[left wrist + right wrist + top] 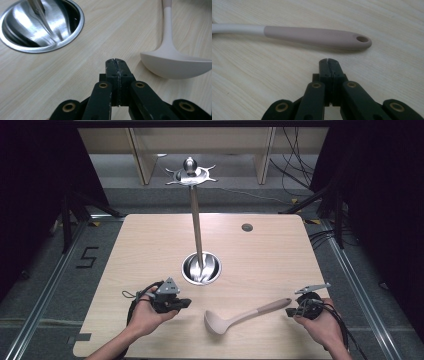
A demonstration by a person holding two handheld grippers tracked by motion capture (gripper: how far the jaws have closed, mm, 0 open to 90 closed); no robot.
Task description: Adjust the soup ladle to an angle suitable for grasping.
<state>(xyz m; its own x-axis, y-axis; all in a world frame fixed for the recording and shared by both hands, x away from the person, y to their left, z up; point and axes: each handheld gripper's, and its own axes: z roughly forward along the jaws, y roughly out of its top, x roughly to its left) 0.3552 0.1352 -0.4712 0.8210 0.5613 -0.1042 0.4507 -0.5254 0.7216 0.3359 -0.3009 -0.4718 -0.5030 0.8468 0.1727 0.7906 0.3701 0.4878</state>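
Your right claw (329, 60) is clenched on nothing, jaws pressed flat together, its tip just short of the ladle (243, 315) handle's end, where the hanging hole (362, 39) sits. Your left claw (116, 61) is likewise clenched and empty, hovering near the ladle's bowl (175, 65). The ladle lies flat on the worktop (150, 245), bowl toward your left hand (145, 317), handle toward your right hand (320, 325). It looks light and stiff, with a matte, rubbery-looking grip (312, 36) that should not slip much. Take it across that darker grip, a little in from the hole; the smooth rounded bowl would likely squirm out. Beyond stands the metal rack (194, 215) in its round steel base (201, 268), hooks at the top.
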